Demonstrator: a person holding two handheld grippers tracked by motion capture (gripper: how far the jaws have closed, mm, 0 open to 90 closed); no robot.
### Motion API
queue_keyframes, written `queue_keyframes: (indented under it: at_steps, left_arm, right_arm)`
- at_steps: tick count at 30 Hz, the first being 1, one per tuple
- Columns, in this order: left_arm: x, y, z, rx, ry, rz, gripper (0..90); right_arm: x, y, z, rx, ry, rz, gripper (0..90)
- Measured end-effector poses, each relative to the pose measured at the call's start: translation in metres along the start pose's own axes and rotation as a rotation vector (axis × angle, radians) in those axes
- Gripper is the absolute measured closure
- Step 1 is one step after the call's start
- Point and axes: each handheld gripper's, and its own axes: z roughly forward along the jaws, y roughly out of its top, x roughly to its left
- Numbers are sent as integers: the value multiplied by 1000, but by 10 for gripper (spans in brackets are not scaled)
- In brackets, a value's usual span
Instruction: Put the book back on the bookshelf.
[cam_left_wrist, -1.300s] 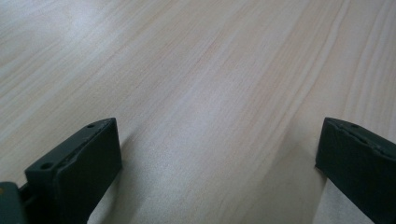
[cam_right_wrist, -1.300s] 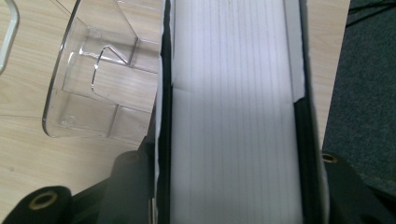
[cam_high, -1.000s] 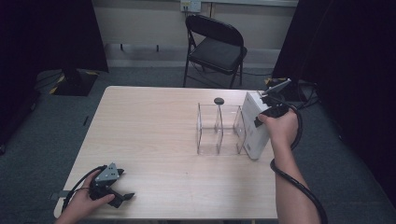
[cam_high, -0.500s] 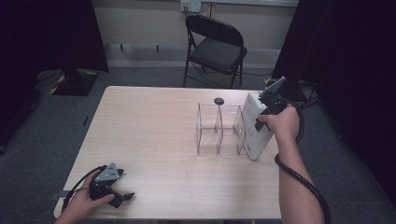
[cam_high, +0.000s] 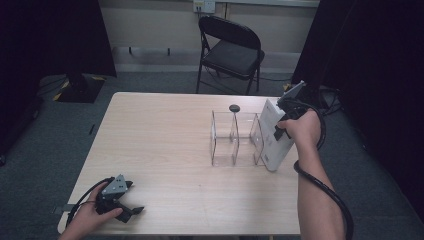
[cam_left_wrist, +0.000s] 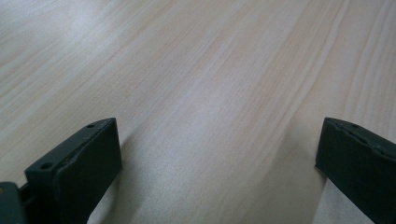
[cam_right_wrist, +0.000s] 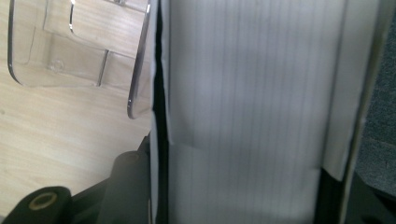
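Observation:
A tall white box (cam_high: 271, 137) stands on the table's right edge, right beside a clear plastic divider rack (cam_high: 235, 139). My right gripper (cam_high: 280, 131) grips the box's upper part, and its jaws have just been closing with the box between them. In the right gripper view the white box (cam_right_wrist: 247, 107) spans the whole gap of the right gripper (cam_right_wrist: 243, 191), with the clear rack (cam_right_wrist: 70, 51) to the left. My left gripper (cam_high: 131, 209) rests near the front left corner of the table. In its own view the left gripper (cam_left_wrist: 219, 163) stands wide open over bare wood.
A small black round object (cam_high: 234, 108) lies just behind the rack. The light wooden table (cam_high: 160, 130) has free room on its left and middle. A black folding chair (cam_high: 231, 47) stands beyond the far edge, and dark curtains hang at both sides.
The right hand has shifted slightly on the white box, which leans a little differently. The left hand and its gripper have stayed where they were.

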Motion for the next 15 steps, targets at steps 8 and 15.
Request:
queue_keyframes:
  at_steps: [8, 15]
  left_arm:
    - [1, 0, 0, -5, 8, 10, 0]
    - [1, 0, 1, -7, -6, 3, 0]
  right_arm:
    - [1, -5, -1, -54, -9, 50, 530]
    - [-1, -3, -2, -91, -8, 74, 530]
